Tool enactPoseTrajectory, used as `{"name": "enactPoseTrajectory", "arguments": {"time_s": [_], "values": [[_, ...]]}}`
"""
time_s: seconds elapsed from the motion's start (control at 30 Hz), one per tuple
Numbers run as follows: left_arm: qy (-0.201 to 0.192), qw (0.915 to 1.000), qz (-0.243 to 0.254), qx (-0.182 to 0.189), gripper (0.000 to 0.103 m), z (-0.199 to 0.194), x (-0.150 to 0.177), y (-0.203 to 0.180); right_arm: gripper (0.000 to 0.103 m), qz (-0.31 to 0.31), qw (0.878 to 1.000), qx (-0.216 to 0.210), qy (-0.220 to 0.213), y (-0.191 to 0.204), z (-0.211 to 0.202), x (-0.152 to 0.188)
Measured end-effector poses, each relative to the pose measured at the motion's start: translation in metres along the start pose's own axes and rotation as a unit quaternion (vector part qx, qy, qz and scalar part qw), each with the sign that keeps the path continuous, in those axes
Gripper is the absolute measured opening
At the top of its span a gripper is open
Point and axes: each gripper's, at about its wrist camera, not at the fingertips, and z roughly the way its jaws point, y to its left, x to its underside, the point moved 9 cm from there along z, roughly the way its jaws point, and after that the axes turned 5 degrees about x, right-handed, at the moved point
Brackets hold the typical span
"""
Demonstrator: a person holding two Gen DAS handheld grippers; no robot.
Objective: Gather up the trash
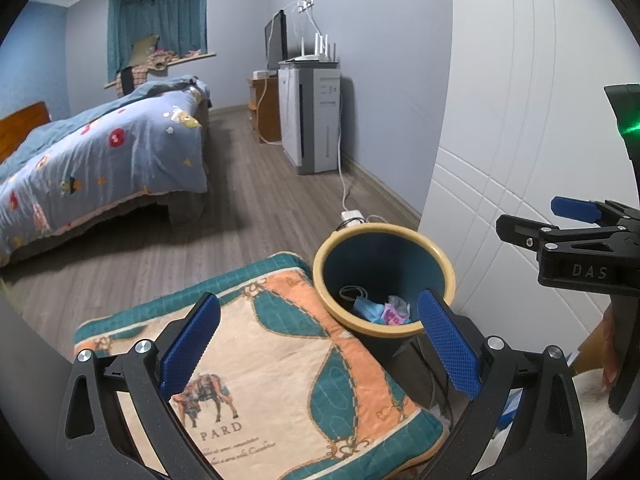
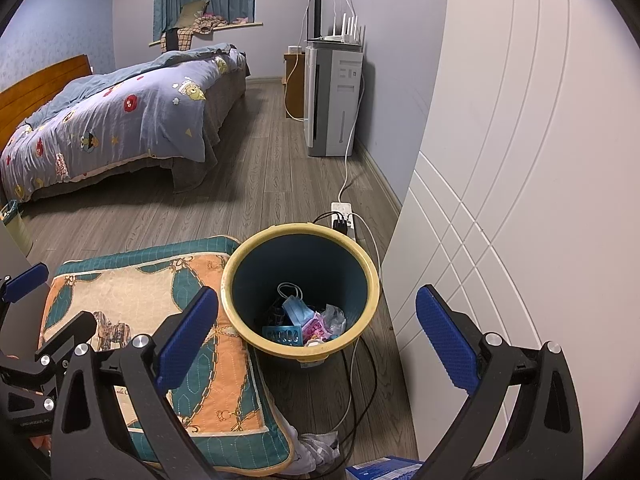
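A teal trash bin [image 1: 380, 260] [image 2: 300, 256] with a yellow rim stands on the wood floor between a patterned cushion and a white cabinet door. Inside lie a blue face mask [image 1: 368, 308] [image 2: 298, 308], a pink wrapper [image 2: 314, 328] and clear plastic. My left gripper [image 1: 320, 344] [image 2: 48, 304] is open and empty over the cushion's edge, just left of the bin. My right gripper [image 2: 316, 338] [image 1: 528, 216] is open and empty, held above the bin's near rim. A crumpled white scrap [image 2: 316, 448] lies on the floor by the cushion's corner.
The teal and orange cushion [image 1: 280, 380] [image 2: 132, 292] sits left of the bin. A power strip [image 2: 344, 216] with cables runs behind and beside the bin. The white cabinet door [image 2: 500, 200] is on the right, with a blue box [image 2: 384, 468] at its foot. A bed [image 2: 120, 120] and an air purifier [image 2: 332, 100] stand farther back.
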Motion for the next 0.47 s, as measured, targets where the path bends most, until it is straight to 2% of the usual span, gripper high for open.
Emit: {"name": "enactPoseTrajectory", "arguments": {"time_s": [0.23,0.33,0.47], "values": [[0.006,0.9997,0.023,0.006,0.098,0.000,-0.001,-0.005,0.097,0.007,1.000,0.008,0.005,0.000,0.003,0.004],[0.011,0.9990,0.036,-0.024,0.098,-0.001,-0.003,-0.003,0.097,0.024,0.999,0.024,0.016,-0.004,0.007,0.007],[0.023,0.9995,0.007,-0.019,0.098,-0.006,-0.005,0.012,0.097,0.069,0.995,0.056,0.050,-0.016,0.018,0.014]]}}
